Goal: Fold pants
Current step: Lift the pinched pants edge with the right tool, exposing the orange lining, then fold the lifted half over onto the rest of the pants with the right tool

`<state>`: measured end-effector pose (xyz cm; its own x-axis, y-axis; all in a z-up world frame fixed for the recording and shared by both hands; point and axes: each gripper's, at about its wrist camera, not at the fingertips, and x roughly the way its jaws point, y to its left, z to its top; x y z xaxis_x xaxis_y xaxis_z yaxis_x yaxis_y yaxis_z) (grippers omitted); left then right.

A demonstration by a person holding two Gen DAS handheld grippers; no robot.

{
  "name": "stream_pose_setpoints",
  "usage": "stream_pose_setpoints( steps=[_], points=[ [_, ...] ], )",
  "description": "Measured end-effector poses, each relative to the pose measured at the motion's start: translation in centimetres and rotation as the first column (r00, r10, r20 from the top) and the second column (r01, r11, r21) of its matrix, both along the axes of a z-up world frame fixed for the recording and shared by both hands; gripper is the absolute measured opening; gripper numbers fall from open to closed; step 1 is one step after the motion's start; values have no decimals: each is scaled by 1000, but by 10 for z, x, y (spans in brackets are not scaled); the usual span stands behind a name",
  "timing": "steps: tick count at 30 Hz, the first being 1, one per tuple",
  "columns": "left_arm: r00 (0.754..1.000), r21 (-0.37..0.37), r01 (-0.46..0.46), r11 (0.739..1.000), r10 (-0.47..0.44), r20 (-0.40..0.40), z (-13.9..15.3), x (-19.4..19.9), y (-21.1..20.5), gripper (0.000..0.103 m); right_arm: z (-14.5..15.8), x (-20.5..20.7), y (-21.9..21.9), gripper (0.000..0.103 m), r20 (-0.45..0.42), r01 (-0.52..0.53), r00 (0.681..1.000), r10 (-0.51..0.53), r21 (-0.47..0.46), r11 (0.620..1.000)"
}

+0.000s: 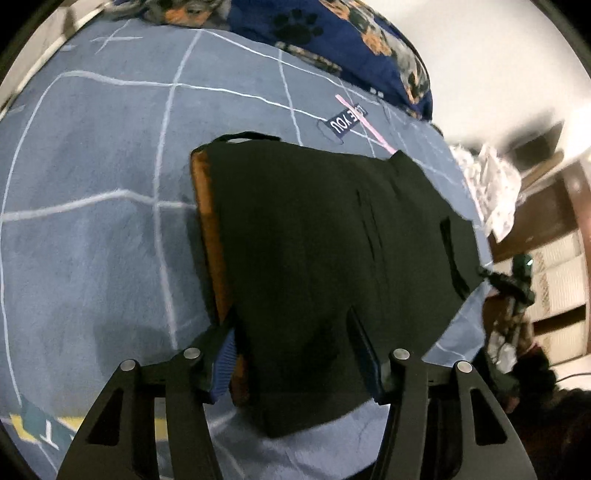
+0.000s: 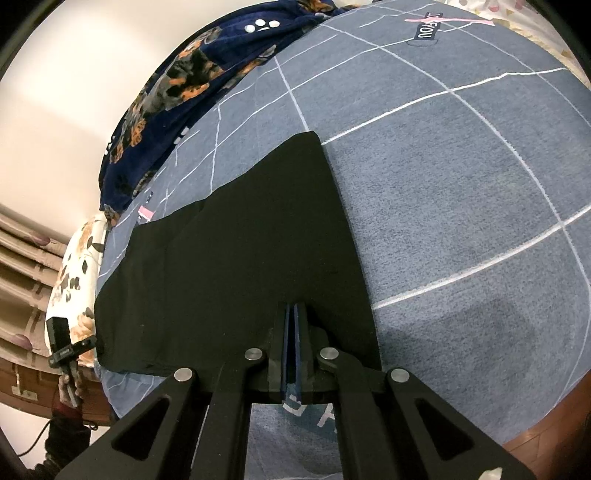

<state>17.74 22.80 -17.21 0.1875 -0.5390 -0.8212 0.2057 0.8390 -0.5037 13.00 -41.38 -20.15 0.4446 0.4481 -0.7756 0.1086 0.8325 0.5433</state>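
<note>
While black pants (image 1: pixel 314 240) lie on the bedspread (image 1: pixel 92 221) | left gripper (image 1: pixel 295 332) jaws apart, straddling them | right gripper (image 2: pixel 294 317) clamped on their edge

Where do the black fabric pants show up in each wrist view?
Left wrist view: the black fabric pants fill the centre, orange-lined waistband at left.
Right wrist view: the pants lie centre-left, running away to the left.
Shared landmark: the dark "YOU" label on the blue-grey checked bedspread.
</note>
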Motion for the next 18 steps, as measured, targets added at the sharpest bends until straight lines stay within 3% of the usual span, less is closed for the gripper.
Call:
stream_pose_setpoints(
  steps=[2, 6, 9, 11, 13, 18],
  points=[
    [1000, 37, 15, 999, -15, 8, -1, 5, -8, 56, 1, 1, 0, 2, 1, -1, 1000, 1, 0, 1000],
    [1000, 31, -7, 999, 7, 5, -2, 13, -10, 56, 2, 1, 2, 8, 8, -5, 1000, 5, 6, 1000],
    [999, 74, -16, 997, 13, 35, 3, 9, -13, 37, 5, 1, 6, 22, 26, -23, 999, 22, 16, 1000],
    [997, 54, -56, 997, 53, 55, 8, 6, -7, 25, 7, 1, 12, 37, 44, -46, 998, 46, 10, 999],
    [991, 10, -111, 994, 110, 73, 18, 0, -2, 20, 10, -1, 20, 43, 56, -67, 996, 68, -20, 998],
    [982, -15, -131, 991, 132, 134, 49, -11, -23, 13, 15, -1, 29, 51, 68, -98, 992, 103, -77, 992]
  ],
)
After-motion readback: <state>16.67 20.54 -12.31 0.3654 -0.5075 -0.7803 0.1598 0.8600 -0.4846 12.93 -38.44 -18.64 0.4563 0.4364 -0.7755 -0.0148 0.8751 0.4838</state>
